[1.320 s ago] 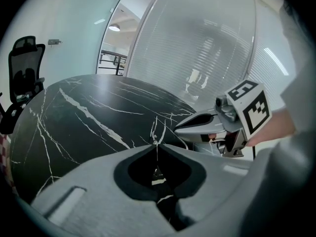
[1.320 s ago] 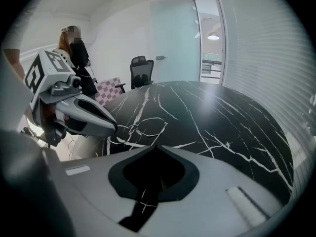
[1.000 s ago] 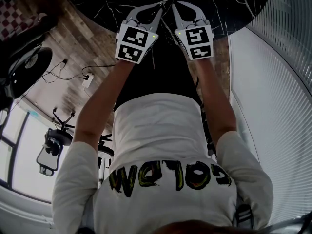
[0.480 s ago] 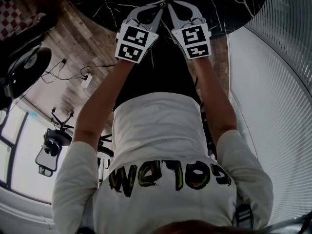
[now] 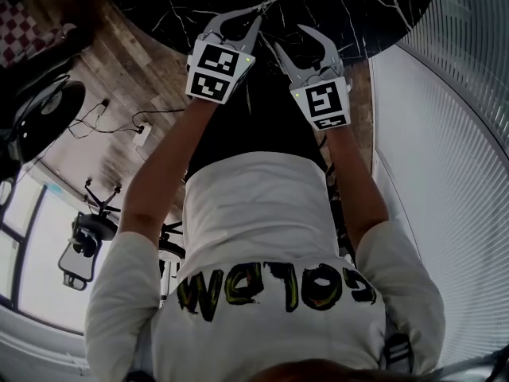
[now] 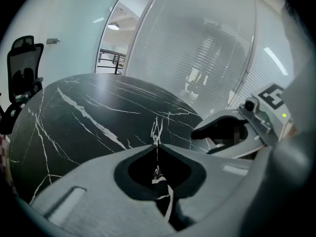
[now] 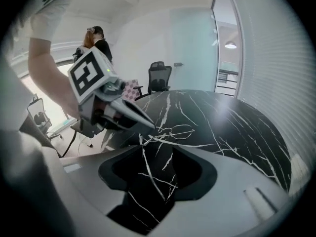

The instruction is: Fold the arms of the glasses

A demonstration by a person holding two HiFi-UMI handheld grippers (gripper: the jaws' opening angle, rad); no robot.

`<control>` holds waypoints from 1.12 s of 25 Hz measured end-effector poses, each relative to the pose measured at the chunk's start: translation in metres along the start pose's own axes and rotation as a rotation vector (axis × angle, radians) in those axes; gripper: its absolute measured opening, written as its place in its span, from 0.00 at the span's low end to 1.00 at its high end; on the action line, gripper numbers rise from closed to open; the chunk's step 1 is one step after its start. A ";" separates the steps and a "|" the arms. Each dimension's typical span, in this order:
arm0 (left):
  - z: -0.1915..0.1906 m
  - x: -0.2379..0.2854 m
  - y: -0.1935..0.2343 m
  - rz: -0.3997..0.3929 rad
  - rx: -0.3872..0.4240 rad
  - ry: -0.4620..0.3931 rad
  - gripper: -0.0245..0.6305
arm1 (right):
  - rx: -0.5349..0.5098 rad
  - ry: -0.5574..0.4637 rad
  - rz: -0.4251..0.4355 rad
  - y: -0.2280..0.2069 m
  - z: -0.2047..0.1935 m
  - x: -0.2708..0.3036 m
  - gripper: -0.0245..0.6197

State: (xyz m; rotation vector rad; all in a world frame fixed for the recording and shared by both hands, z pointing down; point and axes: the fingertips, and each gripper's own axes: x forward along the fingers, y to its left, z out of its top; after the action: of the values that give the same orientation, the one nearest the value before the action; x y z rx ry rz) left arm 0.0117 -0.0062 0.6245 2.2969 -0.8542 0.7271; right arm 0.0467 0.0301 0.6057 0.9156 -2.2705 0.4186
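Note:
Thin wire-framed glasses [image 7: 174,131] lie on the black marble table [image 7: 237,127], too fine to pick out in the head view. My left gripper [image 5: 258,14] is shut on a thin wire part of the glasses [image 6: 157,130]; the right gripper view shows its closed tips [image 7: 147,124] at the frame's near end. My right gripper [image 5: 290,38] hangs a little back from the glasses and to the right of the left one. Its jaws are opening, and only bare tabletop shows between them [image 7: 158,149]. It also appears at the right of the left gripper view [image 6: 200,138].
The round table's edge [image 5: 398,34] curves close to a glass wall with blinds [image 5: 461,150]. Office chairs [image 7: 159,78] [image 6: 22,68] stand beyond the far rim. A person [image 7: 96,39] stands in the background. Cables and a power strip [image 5: 139,130] lie on the wooden floor.
My right gripper was shut beside the left one's tips; now its jaws stand apart and it has pulled back and to the right. The left gripper has stayed put.

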 end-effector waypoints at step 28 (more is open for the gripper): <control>-0.009 -0.003 -0.011 -0.066 -0.011 0.059 0.05 | -0.089 0.135 -0.141 -0.024 -0.027 0.021 0.42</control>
State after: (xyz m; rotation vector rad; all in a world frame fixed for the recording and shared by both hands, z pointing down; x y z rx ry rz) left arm 0.0146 0.0082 0.6249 2.2715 -0.7503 0.7555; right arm 0.0646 0.0160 0.6416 0.9655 -2.0705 0.3049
